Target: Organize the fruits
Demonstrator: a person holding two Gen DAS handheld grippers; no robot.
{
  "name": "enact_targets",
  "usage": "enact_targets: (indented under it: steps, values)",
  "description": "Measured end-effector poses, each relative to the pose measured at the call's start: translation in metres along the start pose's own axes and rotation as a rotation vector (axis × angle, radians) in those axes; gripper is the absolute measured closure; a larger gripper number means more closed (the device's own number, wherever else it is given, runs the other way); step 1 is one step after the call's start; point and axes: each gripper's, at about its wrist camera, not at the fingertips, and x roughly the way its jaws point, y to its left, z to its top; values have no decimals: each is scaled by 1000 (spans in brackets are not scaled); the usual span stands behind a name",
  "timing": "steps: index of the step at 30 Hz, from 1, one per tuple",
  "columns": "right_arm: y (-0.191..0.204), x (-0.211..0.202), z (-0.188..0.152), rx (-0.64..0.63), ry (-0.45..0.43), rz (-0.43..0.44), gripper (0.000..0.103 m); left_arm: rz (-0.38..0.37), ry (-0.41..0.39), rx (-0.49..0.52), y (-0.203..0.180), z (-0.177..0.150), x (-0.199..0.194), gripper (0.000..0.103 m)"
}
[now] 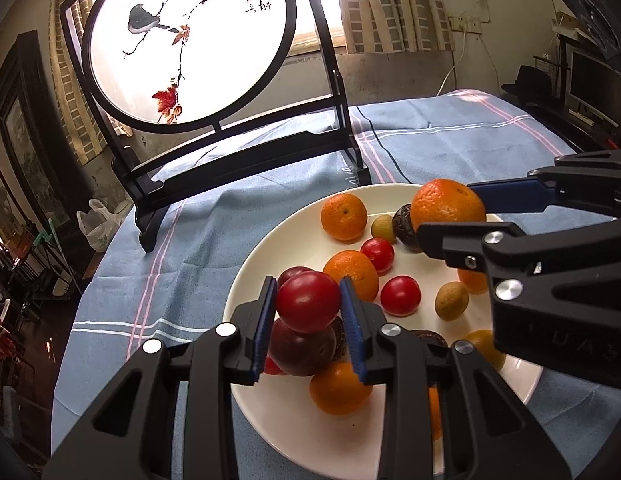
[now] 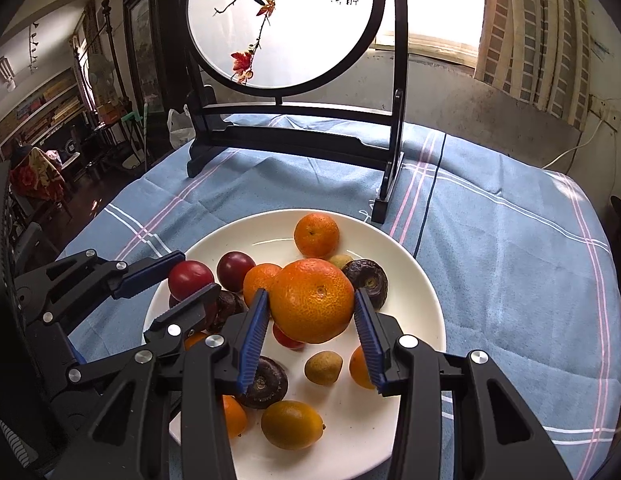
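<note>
I have both tools loaded above the white plate [image 2: 410,280] on the desk. My left gripper [image 1: 308,306] has its jaws pinching a red tomato [image 1: 308,300]; my right gripper [image 2: 312,308] has its jaws closed on a big orange [image 2: 312,300]. Each fruit sits squarely between its jaws, raised over the rest, the orange farther back on the plate.

My right gripper [image 2: 312,334] clamps a large orange [image 2: 312,300] between its blue pads, held above the white plate [image 2: 426,292]. On my left, the left gripper [image 2: 182,284] pinches a red tomato [image 2: 190,276]. Below sit a longan [image 2: 323,367] and a kumquat [image 2: 292,424]. The plate rests on a blue tablecloth [image 2: 490,240].
</note>
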Motion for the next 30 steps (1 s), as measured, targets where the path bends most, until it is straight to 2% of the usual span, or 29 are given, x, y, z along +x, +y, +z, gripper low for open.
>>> enact_targets:
  steps: [3, 4, 5, 7, 9, 11, 15, 17, 22, 30]
  values:
    - [0, 3, 1, 0, 7, -6, 59, 5, 0, 1, -1, 0, 0, 71]
    - [0, 4, 2, -3, 13, -11, 50, 8, 0, 2, -1, 0, 0, 67]
    - [0, 4, 3, -4, 9, -20, 40, 12, -2, 5, -1, 0, 0, 52]
    - [0, -4, 4, -4, -23, -23, 39, 27, -24, 0, 1, -1, -4, 34]
    - [-3, -14, 4, 10, -48, -15, 38, 22, -31, -2, 3, -2, -8, 33]
    - [-7, -28, 4, 36, -79, -5, 33, 12, -33, -17, 8, -3, -13, 32]
    - [-16, -63, -8, 97, -169, 3, 22, -11, -63, -54, 18, -9, -31, 20]
    - [-19, -76, -22, 123, -209, -17, 18, -12, -92, -69, 23, -13, -42, 9]
    - [-14, -96, -63, 108, -280, -152, 17, -19, -149, -122, 36, -27, -69, 5]
    - [1, -108, -96, 165, -316, -86, 12, -17, -175, -163, 38, -44, -79, 5]
